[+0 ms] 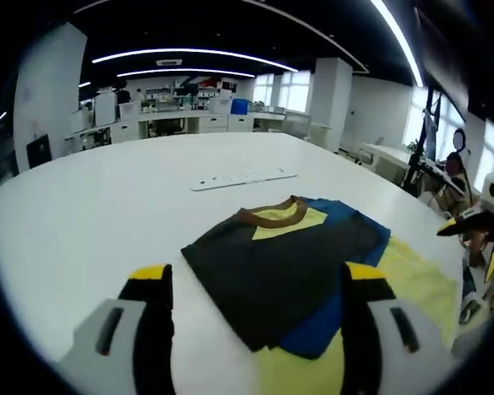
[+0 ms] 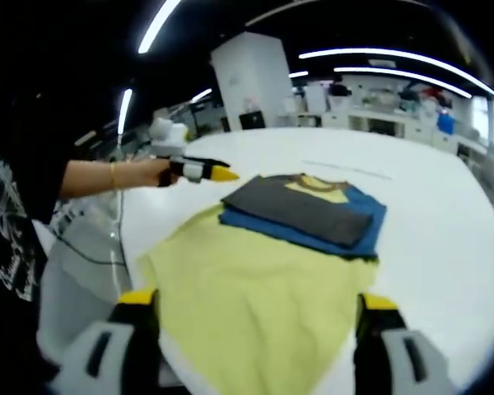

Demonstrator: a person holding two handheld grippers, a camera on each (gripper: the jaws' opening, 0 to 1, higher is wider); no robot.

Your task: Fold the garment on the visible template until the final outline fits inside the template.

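Folded dark grey and blue garment [image 2: 309, 212] overhangs yellow cloth template [image 2: 255, 304]; both grippers gape empty; next, judging fit

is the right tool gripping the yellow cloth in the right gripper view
No, the right tool hangs open above the flat yellow cloth, its yellow-tipped jaws spread apart with nothing between them.
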